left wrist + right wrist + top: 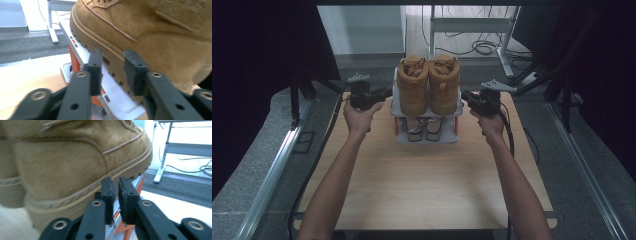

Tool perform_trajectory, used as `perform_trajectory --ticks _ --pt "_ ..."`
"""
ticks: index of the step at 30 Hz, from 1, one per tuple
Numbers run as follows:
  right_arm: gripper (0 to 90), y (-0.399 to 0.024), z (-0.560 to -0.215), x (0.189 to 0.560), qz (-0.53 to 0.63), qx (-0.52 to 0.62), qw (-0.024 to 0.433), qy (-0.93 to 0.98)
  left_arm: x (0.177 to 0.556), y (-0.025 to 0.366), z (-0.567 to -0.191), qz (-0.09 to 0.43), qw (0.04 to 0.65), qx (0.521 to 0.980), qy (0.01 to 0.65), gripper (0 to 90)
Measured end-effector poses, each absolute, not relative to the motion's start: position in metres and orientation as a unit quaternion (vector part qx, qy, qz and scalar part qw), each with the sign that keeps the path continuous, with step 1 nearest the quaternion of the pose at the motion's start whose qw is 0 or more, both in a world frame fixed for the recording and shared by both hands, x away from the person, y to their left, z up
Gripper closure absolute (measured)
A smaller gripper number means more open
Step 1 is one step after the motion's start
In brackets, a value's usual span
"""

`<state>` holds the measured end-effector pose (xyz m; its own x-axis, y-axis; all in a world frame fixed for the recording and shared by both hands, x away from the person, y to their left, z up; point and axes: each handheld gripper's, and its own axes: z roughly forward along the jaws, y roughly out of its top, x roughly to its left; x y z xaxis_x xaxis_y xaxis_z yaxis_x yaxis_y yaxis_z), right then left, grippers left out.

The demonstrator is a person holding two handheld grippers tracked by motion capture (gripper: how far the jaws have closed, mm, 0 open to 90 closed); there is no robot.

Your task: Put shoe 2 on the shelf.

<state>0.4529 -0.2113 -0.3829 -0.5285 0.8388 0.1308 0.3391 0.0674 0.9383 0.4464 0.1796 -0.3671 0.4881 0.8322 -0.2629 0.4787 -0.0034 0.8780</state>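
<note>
A small two-tier rack [427, 111] stands at the twelve o'clock end of the wooden counter [422, 175], seen from the high view. On its grey top shelf sit two tan boots side by side, the left boot [413, 85] and the right boot [445, 82], toes pointing toward six o'clock. On the lower tier, between orange posts, a pair of sandals [424, 129] lies, partly shaded by the shelf above.

The left gripper [382, 95] is at nine o'clock of the rack, held level in the left hand [358, 116], its tip just at the rack's left edge. In the left gripper view the left gripper [113, 66] has its jaws a moderate way apart, with the edge of the top shelf [117, 97] and the ridged sole of the left boot [140, 32] showing in the gap. The pads do not press on anything I can make out; whether a pad brushes the shelf edge I cannot tell.

The right gripper [466, 96] is at three o'clock of the rack, held in the right hand [489, 122], its tip just at the rack's right edge. In the right gripper view the right gripper [115, 187] has its jaws narrow, a thin slit between the pads, and nothing gripped in that slit. The right boot [70, 157] fills the upper left there, its sole just above the tips, and an orange post [127, 230] of the rack shows below the jaws.

A cable trails from each gripper along the forearms toward six o'clock.
</note>
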Motion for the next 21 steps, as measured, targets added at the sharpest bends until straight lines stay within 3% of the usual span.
perform_trajectory --ticks 2,6,21 --pt "70.3 -0.214 -0.384 0.445 0.544 0.425 0.227 0.687 0.439 0.182 -0.369 0.176 0.52 0.69 0.472 60.0" --pt "63.1 -0.218 -0.387 0.429 0.553 0.423 0.227 0.681 0.42 0.188 -0.371 0.185 0.529 0.69 0.458 54.4" --pt "54.0 -0.227 -0.416 0.37 0.567 0.41 0.203 0.685 0.353 0.194 -0.421 0.152 0.528 0.713 0.436 46.4"
